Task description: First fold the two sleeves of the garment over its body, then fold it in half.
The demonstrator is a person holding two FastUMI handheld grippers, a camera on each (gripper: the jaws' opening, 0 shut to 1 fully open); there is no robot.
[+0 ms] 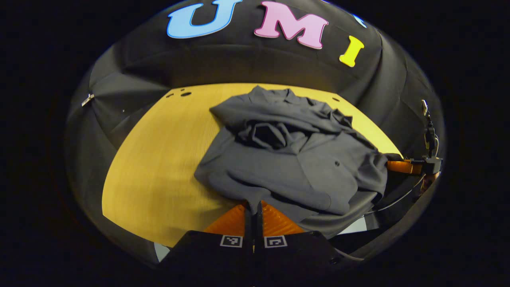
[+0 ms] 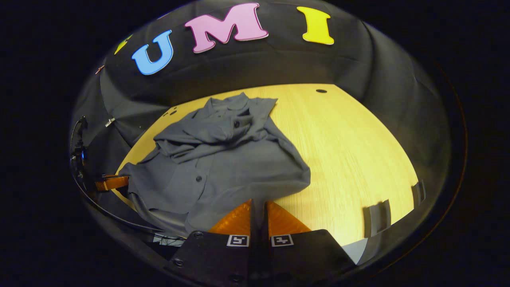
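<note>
A grey button shirt [image 1: 287, 159] lies rumpled on the yellow wooden table [image 1: 159, 167], collar at the far end and loose folds of cloth bunched over its chest. In the left gripper view my left gripper [image 1: 253, 204] is shut on the shirt's near hem, with the fingers close together. Farther right, the other gripper [image 1: 403, 166] touches the shirt's right edge. In the right gripper view the shirt [image 2: 215, 159] spreads left of centre on the table [image 2: 350, 151]. My right gripper [image 2: 259, 203] pinches the near hem there. The left gripper [image 2: 112, 182] shows at the shirt's left edge.
The black cloth wall rings the table. Small dark holes [image 1: 185, 94] mark its far corners, another hole [image 2: 321, 91] on the right. Two grey tabs [image 2: 376, 217] stand at the table's near right edge. A black cable [image 2: 103, 211] runs below the left edge.
</note>
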